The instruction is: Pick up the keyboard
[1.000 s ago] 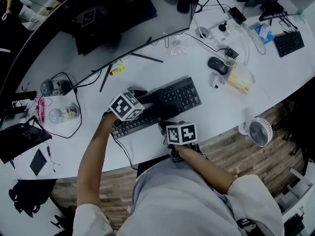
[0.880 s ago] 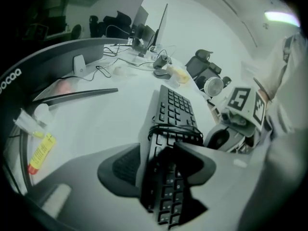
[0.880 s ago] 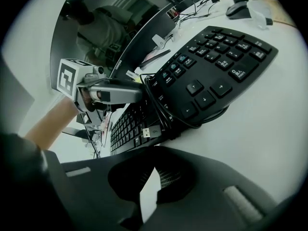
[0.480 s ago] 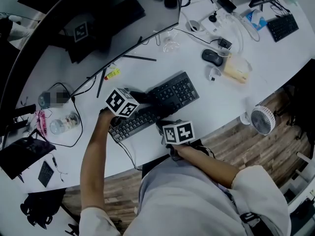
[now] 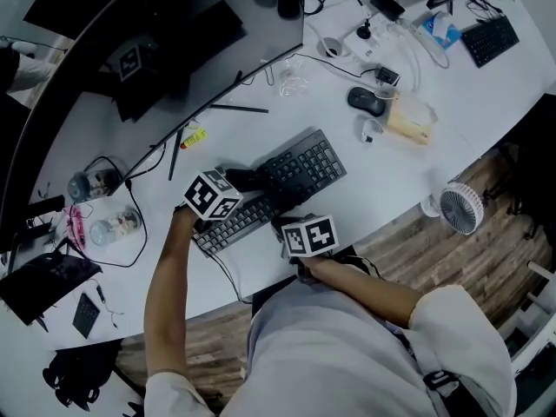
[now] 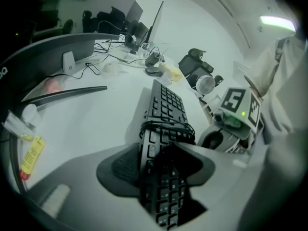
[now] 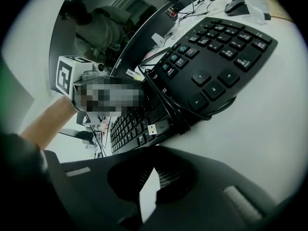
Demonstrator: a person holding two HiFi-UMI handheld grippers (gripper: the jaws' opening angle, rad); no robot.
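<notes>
A black keyboard [image 5: 291, 174] lies slanted on the white desk [image 5: 382, 176], with its cable [image 7: 166, 110] wound round its middle and the USB plug [image 7: 158, 127] loose. My left gripper [image 5: 246, 181] reaches over the keyboard's left half. In the left gripper view it [image 6: 161, 165] is shut edgewise on the keyboard [image 6: 166, 105]. My right gripper [image 5: 291, 221] sits at the keyboard's near edge. In the right gripper view its jaws [image 7: 150, 179] stand almost together with only a sliver of desk between them, and the keyboard [image 7: 211, 57] lies just beyond the tips.
A curved monitor [image 5: 130, 33] runs along the back left. A mouse [image 5: 365, 101], a tan packet [image 5: 410, 125] and cables lie behind on the right. A small fan [image 5: 458, 208] stands at the desk's front edge. Two jars [image 5: 91, 182] sit left.
The head view has shifted a little. Both grippers keep the same places against the keyboard.
</notes>
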